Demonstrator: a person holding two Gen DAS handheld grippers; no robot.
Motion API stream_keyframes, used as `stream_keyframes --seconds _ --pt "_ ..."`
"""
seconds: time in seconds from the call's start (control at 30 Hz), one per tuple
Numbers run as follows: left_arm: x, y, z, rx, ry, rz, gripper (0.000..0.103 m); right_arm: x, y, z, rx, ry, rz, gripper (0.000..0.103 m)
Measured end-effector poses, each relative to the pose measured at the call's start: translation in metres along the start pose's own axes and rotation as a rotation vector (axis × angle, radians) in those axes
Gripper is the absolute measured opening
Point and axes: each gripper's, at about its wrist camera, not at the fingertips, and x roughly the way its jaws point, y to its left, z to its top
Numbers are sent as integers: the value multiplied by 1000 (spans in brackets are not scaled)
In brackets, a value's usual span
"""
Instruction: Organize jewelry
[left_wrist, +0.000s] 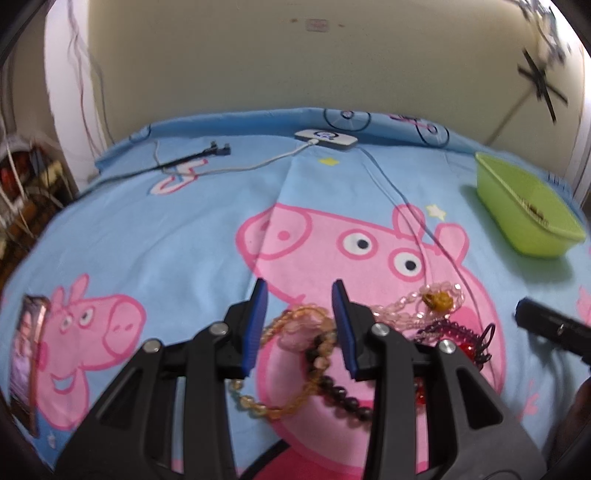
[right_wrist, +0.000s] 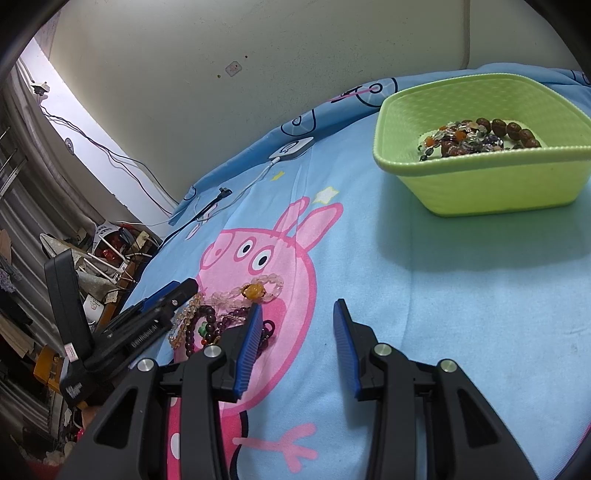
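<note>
A: Why does the left gripper (left_wrist: 299, 325) hang over that heap on the pig-print sheet (left_wrist: 155, 236)?

B: It is lining up a pick, I judge. Its jaws stand partly apart with the amber bead bracelet (left_wrist: 295, 321) lying between them, and no pad presses on it, so it holds nothing

A: And the rest of the pile?

B: Just right of its right finger lie the pink bead strand (left_wrist: 406, 302) and the dark purple beads (left_wrist: 454, 328), tangled together

A: The right gripper (right_wrist: 297, 343)?

B: Jaws partly apart over bare sheet, empty. The pile sits just left of its left finger. Well ahead and to its right stands the green basket (right_wrist: 498, 192), already holding beads, likely where each piece goes
</note>
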Motion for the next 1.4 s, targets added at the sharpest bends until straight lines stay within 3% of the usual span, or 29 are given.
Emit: stream_keyframes --seconds 0.13,0.27,0.37,0.53,0.73,0.9,1.0,1.03,1.17,1.37,1.4 --pt "-1 25 3 -63 13 -19 34 1 3 0 -20 7 10 21" --pt "-7 44 5 -115 16 -95 34 4 8 0 -50 17 10 21" --pt "-12 48 2 -124 20 -152 34 9 13 0 -79 40 5 21" --pt "-15 49 0 -119 24 -180 34 20 19 7 -126 89 7 21" --pt "-18 62 -1 -149 16 -182 34 38 71 11 -401 122 -33 21" --pt "-22 72 -5 -159 16 -178 34 74 114 10 -666 184 -130 19" --pt "-24 74 -7 -157 14 -179 34 104 120 11 -714 277 -163 12" --pt "-24 74 -8 -157 16 -179 34 109 123 11 -743 265 -171 3" --pt "-24 78 -10 -164 26 -181 34 119 126 20 -708 310 -129 0" --pt "-38 75 -1 -142 -14 -204 35 81 130 50 -545 213 -12 0" --pt "-41 72 2 -130 -22 -215 41 70 134 55 -537 187 4 0"
